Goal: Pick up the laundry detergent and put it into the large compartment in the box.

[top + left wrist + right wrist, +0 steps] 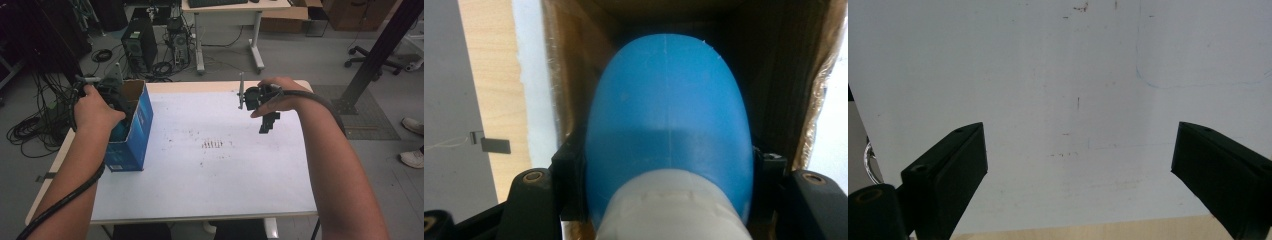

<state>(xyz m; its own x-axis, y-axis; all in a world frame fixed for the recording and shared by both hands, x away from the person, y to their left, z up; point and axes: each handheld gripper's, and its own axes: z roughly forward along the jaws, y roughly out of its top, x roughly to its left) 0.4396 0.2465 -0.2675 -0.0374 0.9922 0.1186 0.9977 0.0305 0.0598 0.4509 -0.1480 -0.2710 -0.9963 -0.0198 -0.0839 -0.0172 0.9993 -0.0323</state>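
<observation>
A rounded blue bottle (669, 110) with a white cap end (674, 210) sits between the jaws of my left gripper (669, 165), which is shut on it. The bottle points down into an open cardboard box (784, 75) with brown inner walls. In the high view that box (135, 135) is blue outside and stands at the table's left edge, with my left gripper (116, 97) reaching into its top. My right gripper (265, 122) hovers over the far right part of the table. Its jaws stand wide apart over the white sheet, so the right gripper (1078, 155) is open and holds nothing.
A white sheet (210, 165) with small brown marks covers the wooden table. Behind the table stand a computer tower (140, 47), coiled floor cables (30, 130) and a desk (230, 15). A black post (380, 50) and a chair base (372, 57) are at the right.
</observation>
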